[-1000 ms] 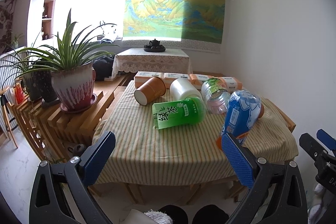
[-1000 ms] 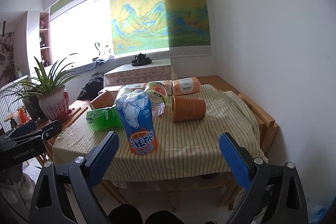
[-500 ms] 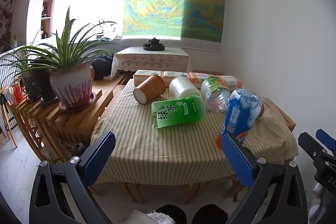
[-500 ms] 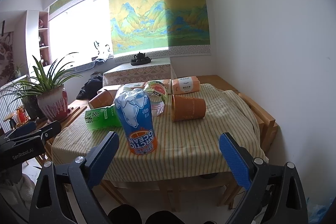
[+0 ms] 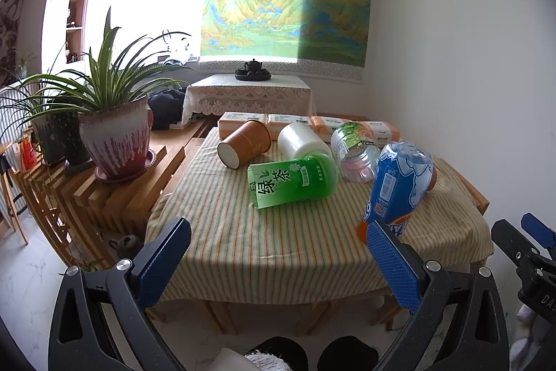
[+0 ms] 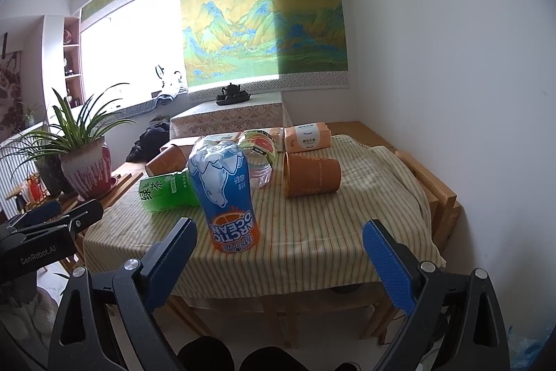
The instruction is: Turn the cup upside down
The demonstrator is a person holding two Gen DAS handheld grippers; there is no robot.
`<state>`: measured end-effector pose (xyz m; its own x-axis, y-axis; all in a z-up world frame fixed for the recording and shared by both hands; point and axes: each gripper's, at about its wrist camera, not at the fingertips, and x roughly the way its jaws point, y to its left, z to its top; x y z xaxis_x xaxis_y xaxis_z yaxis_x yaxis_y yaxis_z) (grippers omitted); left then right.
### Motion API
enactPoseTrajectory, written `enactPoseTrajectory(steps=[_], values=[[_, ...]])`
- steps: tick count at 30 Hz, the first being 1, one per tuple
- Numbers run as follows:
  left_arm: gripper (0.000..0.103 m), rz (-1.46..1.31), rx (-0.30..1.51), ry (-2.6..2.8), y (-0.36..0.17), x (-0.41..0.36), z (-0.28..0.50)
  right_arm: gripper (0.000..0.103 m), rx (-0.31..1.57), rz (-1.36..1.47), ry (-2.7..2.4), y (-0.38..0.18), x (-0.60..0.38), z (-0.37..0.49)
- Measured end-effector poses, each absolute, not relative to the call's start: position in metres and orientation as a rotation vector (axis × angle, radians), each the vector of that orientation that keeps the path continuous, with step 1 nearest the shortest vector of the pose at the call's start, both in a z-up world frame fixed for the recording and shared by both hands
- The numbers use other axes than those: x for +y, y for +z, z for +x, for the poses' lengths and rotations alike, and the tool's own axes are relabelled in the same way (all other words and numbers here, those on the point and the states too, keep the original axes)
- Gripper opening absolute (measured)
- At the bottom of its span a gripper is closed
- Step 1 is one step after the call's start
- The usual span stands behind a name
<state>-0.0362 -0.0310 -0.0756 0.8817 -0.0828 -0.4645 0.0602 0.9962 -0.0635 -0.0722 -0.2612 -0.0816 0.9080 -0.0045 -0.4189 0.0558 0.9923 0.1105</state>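
Several cups sit on the striped tablecloth (image 5: 222, 232). A blue-and-orange cup (image 6: 226, 193) (image 5: 396, 186) stands near the front edge with its print upside down. On their sides lie a green cup (image 5: 292, 179) (image 6: 166, 190), an orange paper cup (image 5: 244, 145) (image 6: 168, 159), a second orange cup (image 6: 311, 174), a whitish cup (image 5: 302, 141) and a clear labelled cup (image 5: 354, 148) (image 6: 259, 152). My left gripper (image 5: 277, 226) and right gripper (image 6: 279, 226) both hang open before the table's front edge, holding nothing.
Tissue packs (image 5: 323, 124) (image 6: 307, 136) line the table's back edge. Potted plants (image 5: 114, 134) (image 6: 85, 166) stand on a wooden bench at the left. A white wall runs close along the right. A small lace-covered table (image 5: 248, 93) with a teapot stands behind.
Both views have shifted only slightly. Nothing on the table has moved and both grippers stay open.
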Motion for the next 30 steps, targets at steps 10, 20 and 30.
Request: enactPoseTrajectory(steps=[10, 20, 30], values=[[0.102, -0.045, 0.491, -0.073, -0.0764, -0.0309, -0.0338, 0.094, 0.439, 0.127, -0.031, -0.0837, -0.2615, -0.0709], [0.102, -0.047, 0.490, -0.068, -0.0773, -0.0304, -0.0331, 0.094, 0.447, 0.130, -0.034, -0.0849, -0.2622, -0.0695], [0.102, -0.055, 0.491, -0.059, -0.0790, -0.0287, -0.0300, 0.094, 0.458, 0.137, -0.028, -0.0869, -0.2622, -0.0665]])
